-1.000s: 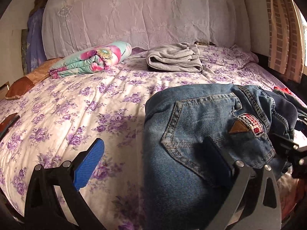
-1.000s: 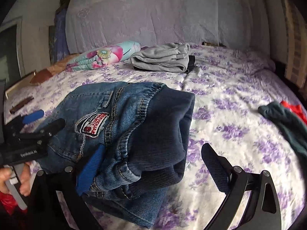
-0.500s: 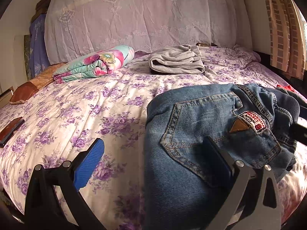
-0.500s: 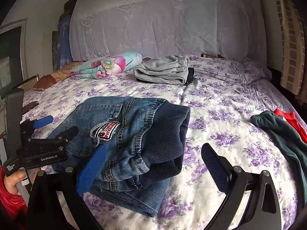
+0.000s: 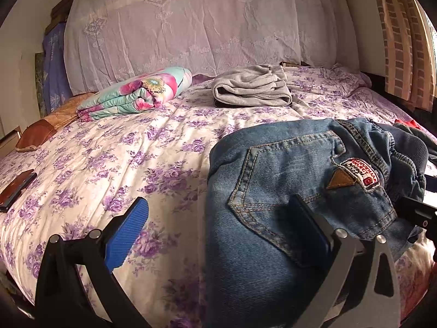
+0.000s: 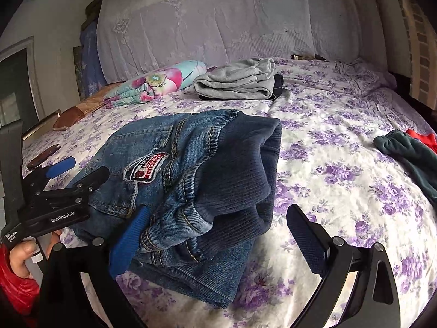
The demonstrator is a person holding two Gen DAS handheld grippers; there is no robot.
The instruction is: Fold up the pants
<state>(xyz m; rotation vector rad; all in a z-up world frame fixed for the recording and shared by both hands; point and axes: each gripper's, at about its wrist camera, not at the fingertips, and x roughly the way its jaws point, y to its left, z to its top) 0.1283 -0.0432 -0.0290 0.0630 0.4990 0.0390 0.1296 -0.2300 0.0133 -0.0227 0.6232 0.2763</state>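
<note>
Both hand-held grippers have drawn back from the jeans (image 6: 196,180) over the last second, and the bundle now lies folded on the bed (image 5: 114,158). The left hand-held gripper (image 5: 218,229) stands wide open, empty, the denim just ahead of its right finger. The right hand-held gripper (image 6: 215,232) is likewise spread and holding nothing, the jeans ahead to its left. The fold looks essentially finished; the waistband edge stays a little bunched.

Folded grey garment (image 5: 252,87) and floral quilt (image 5: 136,94) lie on the bedspread (image 5: 114,164).
</note>
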